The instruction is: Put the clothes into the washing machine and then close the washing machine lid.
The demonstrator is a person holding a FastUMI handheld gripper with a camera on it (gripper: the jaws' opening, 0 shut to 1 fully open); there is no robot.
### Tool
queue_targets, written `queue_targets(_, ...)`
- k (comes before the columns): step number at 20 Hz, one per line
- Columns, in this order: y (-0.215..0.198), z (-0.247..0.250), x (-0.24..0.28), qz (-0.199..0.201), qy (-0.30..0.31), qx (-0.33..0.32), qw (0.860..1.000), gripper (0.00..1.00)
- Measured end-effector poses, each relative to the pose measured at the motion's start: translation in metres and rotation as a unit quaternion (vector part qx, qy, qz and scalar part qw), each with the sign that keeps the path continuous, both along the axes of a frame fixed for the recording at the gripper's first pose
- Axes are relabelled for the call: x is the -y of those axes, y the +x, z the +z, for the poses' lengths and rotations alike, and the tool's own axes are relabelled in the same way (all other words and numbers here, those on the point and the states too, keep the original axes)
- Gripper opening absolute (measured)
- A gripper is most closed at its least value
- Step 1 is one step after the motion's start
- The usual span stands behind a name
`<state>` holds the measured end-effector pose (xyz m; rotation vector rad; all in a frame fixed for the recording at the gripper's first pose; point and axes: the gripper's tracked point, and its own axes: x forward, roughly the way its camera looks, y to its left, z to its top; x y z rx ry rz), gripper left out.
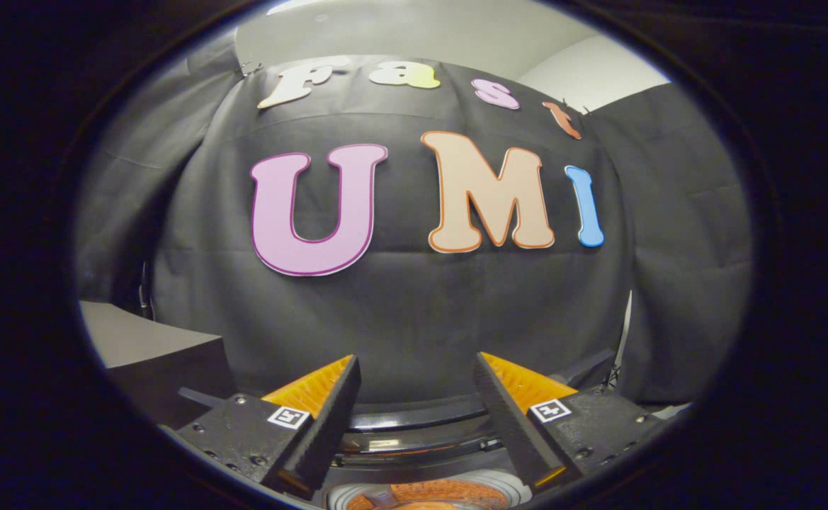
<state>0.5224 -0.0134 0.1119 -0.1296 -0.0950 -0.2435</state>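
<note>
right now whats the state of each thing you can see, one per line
gripper: open, fingers spread wide, nothing between them
washing machine lid: dark curved edge just beyond the fingers; open or closed, cannot tell
washing machine: round opening below the fingers, something orange inside
grey box: sits beside the machine, top closed

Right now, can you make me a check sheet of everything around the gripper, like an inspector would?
Surface: a grey box top beyond the left finger, bare as far as seen.
Job's things: a dark curved rim with a shiny band lies between and just below the fingers, probably the washing machine; something orange shows lower down, too cut off to name.
Clutter: nothing seen.
Gripper: gripper is open, fingers spread, holding nothing.
Cables: a thin line runs down by the cloth's edge beyond the right finger, maybe a cable or pole.
Surroundings: black cloth wall straight ahead, pale wall above it.
</note>
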Motion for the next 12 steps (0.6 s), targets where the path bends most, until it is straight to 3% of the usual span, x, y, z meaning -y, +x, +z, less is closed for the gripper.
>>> queue_targets(7, -0.008, -0.008, 0.003, -0.002, 0.003, -0.01, 1.0, 0.97)
queue_targets(10, -0.026, -0.044, 0.012, -0.031, 0.043, -0.072, 0.996, 0.97)
queue_targets(12, -0.037, -0.048, 0.005, -0.034, 0.066, -0.074, 0.995, 0.96)
